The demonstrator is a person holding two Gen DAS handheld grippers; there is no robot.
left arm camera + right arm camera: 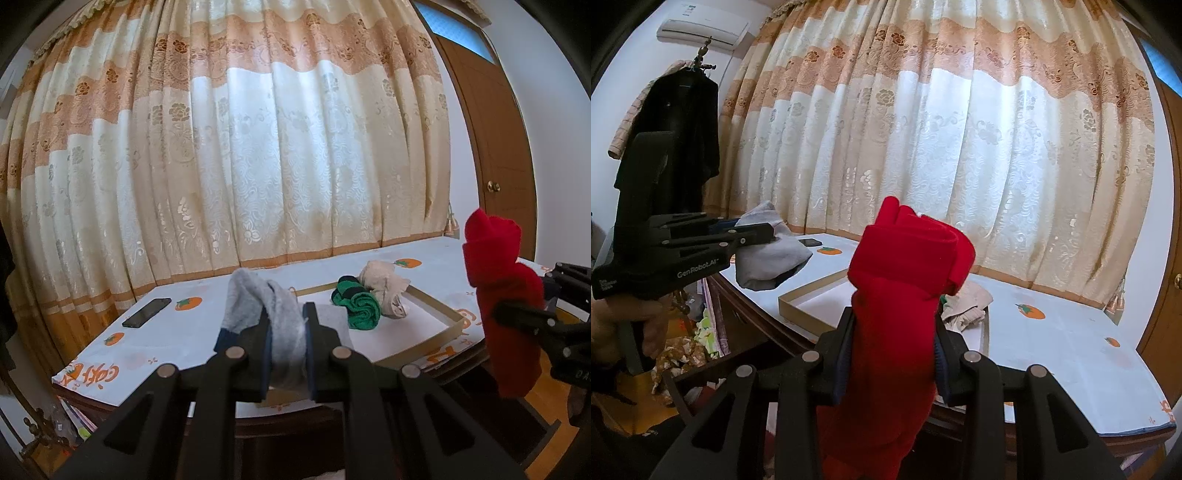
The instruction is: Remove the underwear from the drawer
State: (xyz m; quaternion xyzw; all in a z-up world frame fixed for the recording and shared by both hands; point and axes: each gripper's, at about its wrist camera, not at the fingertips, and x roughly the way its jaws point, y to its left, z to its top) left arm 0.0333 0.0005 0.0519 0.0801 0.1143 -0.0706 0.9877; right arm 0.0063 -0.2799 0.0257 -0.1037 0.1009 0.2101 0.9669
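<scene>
Jaws of the left gripper [287,332] clench a grey underwear [258,295]; the right gripper [892,343] grasps a red underwear [905,266], both held above the table [1071,332]. Best carry each over the shallow tray [456,325] before releasing, beside the green roll [358,302]. Both garments are soft, rolled, drooping below the pads.

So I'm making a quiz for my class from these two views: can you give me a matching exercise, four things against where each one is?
Things:
1. grey garment
2. red garment
3. green roll
4. phone

Places:
A. lying in the shallow tray
B. clamped in the right gripper
C. flat on the tablecloth, outside the tray
D. clamped in the left gripper

Pairs: 1-D, 2-B, 3-A, 4-C
</scene>
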